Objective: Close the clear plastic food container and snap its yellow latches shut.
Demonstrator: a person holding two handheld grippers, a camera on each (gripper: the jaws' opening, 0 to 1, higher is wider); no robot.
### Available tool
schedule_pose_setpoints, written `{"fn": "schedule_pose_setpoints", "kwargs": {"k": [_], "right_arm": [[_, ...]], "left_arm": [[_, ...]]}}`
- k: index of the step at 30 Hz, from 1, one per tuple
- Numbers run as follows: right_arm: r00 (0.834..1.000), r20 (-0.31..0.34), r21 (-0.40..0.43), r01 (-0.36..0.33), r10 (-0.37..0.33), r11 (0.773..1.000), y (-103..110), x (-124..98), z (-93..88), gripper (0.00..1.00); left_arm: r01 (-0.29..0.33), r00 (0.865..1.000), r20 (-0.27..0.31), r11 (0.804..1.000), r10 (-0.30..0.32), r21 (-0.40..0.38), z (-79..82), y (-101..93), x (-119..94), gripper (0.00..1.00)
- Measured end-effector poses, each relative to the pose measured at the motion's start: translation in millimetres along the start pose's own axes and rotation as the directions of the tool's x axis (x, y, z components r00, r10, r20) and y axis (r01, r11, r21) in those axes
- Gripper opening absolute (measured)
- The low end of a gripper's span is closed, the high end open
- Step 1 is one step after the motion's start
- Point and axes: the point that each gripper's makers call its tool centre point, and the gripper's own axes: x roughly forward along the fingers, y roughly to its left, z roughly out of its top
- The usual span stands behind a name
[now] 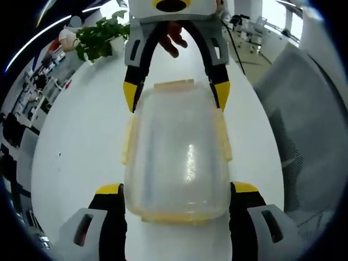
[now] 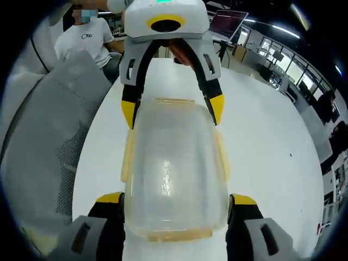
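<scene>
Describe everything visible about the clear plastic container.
The clear plastic container is a cloudy, translucent rounded box with its lid on, glare streaking the top. Pale yellow latches run along its sides and ends. It sits lengthwise on the white table. The left gripper straddles its near end, jaws on either side, and the right gripper straddles the opposite end. Whether the latches are snapped down cannot be told.

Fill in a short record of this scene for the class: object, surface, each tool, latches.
object: clear plastic container, lid on
surface: white table
left tool: open, jaws flanking the container's near end
right tool: open, jaws flanking the opposite end
latches: yellow latches along the sides and ends; whether snapped cannot be told
background: green plant
</scene>
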Motion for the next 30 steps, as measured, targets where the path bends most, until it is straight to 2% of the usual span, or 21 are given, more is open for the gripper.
{"fn": "schedule_pose_setpoints", "kwargs": {"k": [9,14,22,30], "right_arm": [[1.000,-0.003,0.004,-0.002,0.002,1.000,1.4,17.0,29.9,0.77],[1.000,-0.004,0.005,-0.003,0.003,1.000,2.2,24.0,42.3,0.77],[1.000,-0.010,0.012,0.000,0.001,1.000,2.9,30.9,54.8,0.77],[1.000,-0.015,0.012,-0.001,0.001,1.000,-10.1,34.5,58.5,0.77]], "left_arm": [[0.006,1.000,-0.019,1.000,-0.005,0.007,-29.9,1.3,-16.0,0.76],[0.007,1.000,-0.017,1.000,-0.007,0.005,-41.2,1.6,-22.0,0.76],[0.012,1.000,-0.017,1.000,-0.012,0.012,-54.6,2.9,-29.3,0.76],[0.014,0.999,-0.031,1.000,-0.014,0.015,-59.2,16.1,-29.5,0.76]]}}
